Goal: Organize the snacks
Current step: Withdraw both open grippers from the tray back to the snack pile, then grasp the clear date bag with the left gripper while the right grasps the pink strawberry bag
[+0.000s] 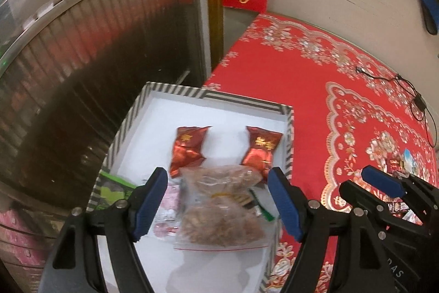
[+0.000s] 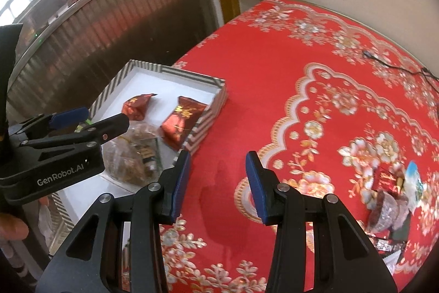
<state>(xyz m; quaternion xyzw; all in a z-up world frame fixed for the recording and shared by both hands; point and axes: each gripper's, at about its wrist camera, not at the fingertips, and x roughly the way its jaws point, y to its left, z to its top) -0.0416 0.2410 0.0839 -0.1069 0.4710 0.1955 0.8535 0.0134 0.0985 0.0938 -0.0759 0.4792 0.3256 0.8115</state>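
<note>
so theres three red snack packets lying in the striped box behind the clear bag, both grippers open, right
Not quite: there are two red snack packets, not three. The left wrist view shows one red packet and a second lying in the striped box behind the clear bag. The rest holds: the left gripper and the right gripper are both open.

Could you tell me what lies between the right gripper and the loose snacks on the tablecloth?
Only bare red tablecloth lies between the right gripper and the loose snacks, as the right wrist view shows.
</note>
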